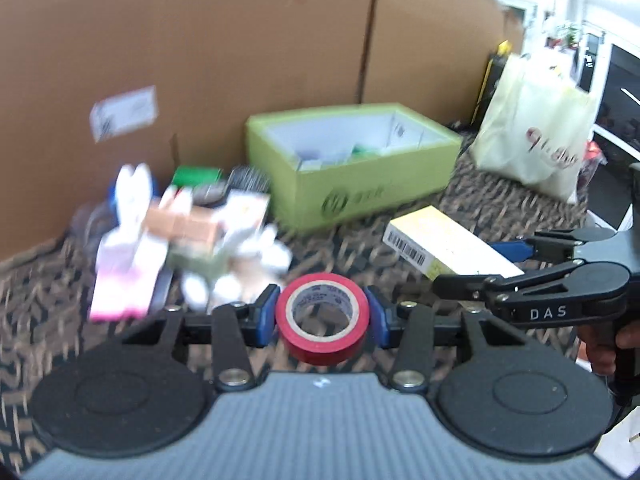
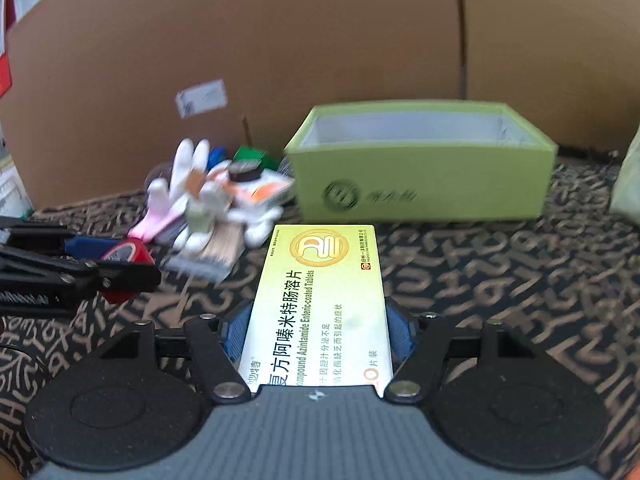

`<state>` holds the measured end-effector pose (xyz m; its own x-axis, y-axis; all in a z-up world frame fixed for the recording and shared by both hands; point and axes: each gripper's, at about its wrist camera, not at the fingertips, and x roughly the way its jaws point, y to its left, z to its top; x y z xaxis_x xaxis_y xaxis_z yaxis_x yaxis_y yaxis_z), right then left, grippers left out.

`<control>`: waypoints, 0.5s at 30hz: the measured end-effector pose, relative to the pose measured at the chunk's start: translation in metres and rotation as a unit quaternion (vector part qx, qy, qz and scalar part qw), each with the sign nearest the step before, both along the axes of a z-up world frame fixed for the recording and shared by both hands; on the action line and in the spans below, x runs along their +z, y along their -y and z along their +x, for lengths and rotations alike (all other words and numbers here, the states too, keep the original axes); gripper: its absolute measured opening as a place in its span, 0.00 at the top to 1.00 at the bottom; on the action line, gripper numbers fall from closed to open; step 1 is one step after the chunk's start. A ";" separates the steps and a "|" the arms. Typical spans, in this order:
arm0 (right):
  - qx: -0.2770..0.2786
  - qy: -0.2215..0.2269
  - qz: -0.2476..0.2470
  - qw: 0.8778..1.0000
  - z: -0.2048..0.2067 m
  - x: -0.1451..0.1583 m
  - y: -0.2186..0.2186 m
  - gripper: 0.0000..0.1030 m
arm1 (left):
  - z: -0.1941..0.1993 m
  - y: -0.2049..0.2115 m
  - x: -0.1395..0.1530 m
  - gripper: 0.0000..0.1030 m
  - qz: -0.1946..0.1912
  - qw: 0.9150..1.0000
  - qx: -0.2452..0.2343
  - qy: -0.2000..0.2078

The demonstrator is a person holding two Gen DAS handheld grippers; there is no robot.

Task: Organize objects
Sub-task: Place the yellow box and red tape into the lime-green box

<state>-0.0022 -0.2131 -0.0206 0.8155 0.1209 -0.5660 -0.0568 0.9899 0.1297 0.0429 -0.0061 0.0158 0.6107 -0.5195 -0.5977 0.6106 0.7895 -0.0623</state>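
Observation:
My left gripper (image 1: 322,314) is shut on a red tape roll (image 1: 322,317) and holds it above the patterned cloth; it also shows at the left of the right wrist view (image 2: 120,268). My right gripper (image 2: 318,332) is shut on a yellow tablet box (image 2: 320,300), flat between its blue pads; the box also shows in the left wrist view (image 1: 444,242). An open green box (image 1: 352,164) stands ahead by the cardboard wall, with some items inside; it also shows in the right wrist view (image 2: 420,160).
A blurred pile of small packets and white items (image 1: 180,232) lies left of the green box, seen too in the right wrist view (image 2: 212,208). A tall cardboard wall (image 1: 200,40) closes the back. A pale shopping bag (image 1: 536,132) stands at the right.

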 end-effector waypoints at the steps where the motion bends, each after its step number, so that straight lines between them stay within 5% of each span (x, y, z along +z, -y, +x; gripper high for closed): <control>1: -0.004 0.006 0.000 1.000 0.001 0.007 0.008 0.31 | 0.004 0.007 0.008 0.56 -0.002 1.000 -0.004 0.008; 8: -0.039 0.065 -0.020 0.997 0.030 0.058 0.056 0.31 | 0.055 0.069 0.053 0.56 -0.017 0.999 -0.001 0.044; 11: -0.065 0.077 -0.040 0.994 0.059 0.068 0.073 0.31 | 0.091 0.093 0.057 0.56 -0.026 0.999 0.013 0.028; 15: -0.084 0.077 -0.048 0.992 0.101 0.068 0.095 0.31 | 0.131 0.130 0.046 0.56 0.008 0.998 0.037 0.044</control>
<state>0.0987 -0.3083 0.0477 0.8970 -0.0730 -0.4361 0.0986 0.9945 0.0363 0.1742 -0.1361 0.0621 0.6975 -0.4617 -0.5480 0.5526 0.8334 0.0012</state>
